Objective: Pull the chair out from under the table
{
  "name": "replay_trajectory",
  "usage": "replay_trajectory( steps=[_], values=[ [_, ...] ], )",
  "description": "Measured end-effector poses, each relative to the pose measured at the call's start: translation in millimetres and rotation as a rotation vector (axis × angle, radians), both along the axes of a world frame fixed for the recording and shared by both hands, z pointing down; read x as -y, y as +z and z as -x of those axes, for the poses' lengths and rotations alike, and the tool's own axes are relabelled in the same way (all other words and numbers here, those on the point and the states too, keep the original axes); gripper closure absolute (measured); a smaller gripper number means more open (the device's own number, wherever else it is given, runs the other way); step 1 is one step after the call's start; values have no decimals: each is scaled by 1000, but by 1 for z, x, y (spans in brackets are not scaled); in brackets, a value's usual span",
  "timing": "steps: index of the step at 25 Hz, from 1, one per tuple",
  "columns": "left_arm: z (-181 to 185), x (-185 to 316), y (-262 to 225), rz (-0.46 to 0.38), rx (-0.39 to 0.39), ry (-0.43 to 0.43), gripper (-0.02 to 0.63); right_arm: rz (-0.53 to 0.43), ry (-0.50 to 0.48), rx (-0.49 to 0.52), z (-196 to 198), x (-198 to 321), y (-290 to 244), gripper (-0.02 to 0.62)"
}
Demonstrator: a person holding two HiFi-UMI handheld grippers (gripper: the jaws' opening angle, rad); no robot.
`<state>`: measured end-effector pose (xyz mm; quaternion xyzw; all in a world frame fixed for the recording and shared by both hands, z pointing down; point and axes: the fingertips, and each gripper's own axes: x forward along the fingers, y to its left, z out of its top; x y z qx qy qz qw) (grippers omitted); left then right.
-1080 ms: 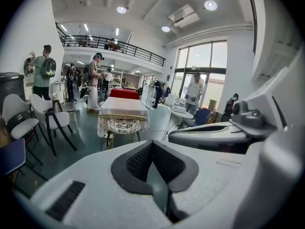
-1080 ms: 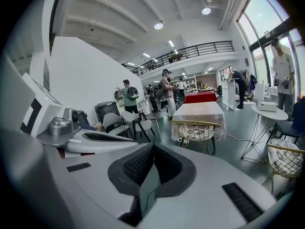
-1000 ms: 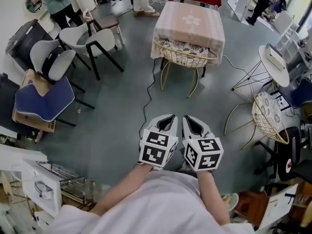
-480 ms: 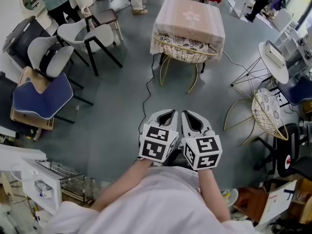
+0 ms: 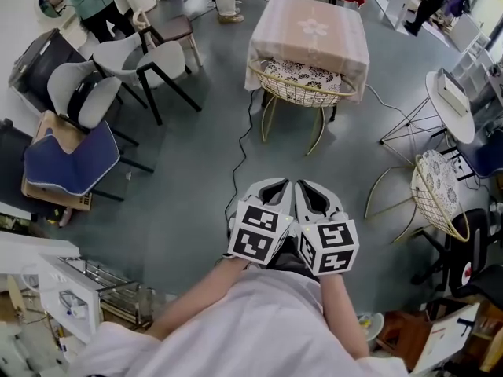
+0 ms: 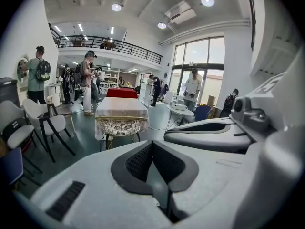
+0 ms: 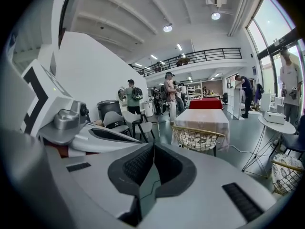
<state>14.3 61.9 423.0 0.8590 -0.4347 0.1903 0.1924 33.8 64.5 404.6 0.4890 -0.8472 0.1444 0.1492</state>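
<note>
Far left: spare chairs (image 5: pixel 149 60), not part of the job.

Left gripper (image 5: pixel 271 188): jaws pressed together, nothing between them. It is held low in front of the person and pointed at the table.

Centre: chair (image 5: pixel 301 85), a wire basket seat on gold legs, with its seat partly under the table (image 5: pixel 310 30) edge. It is well apart from both grippers, with bare floor between.

Right gripper (image 5: pixel 313 191): just beside the left one, jaws likewise closed and empty.

Far right: wire chair (image 5: pixel 435 188), standing free.

Status: pull not begun. Approach, grip and pull are all left.
</note>
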Motion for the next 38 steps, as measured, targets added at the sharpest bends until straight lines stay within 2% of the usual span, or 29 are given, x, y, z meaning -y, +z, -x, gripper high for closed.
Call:
replay_trajectory(
  steps=[5, 17, 25, 32, 38],
  values=[
    [-13, 40, 2, -11, 48, 3, 601, 18, -9, 19, -14, 42, 4, 592],
    [-58, 124, -1, -36, 22, -17, 598, 65, -42, 48, -58, 123, 13, 592],
    [-78, 162, -9, -73, 115, 9, 600, 62, -75, 75, -77, 164, 9, 591],
    [-90, 180, -4, -33, 106, -19, 600, 80, -104, 133, -90, 180, 10, 591],
    [-84, 190, 4, 14, 96, -62, 600, 101, -123, 149, -90, 186, 16, 591]
  ],
)
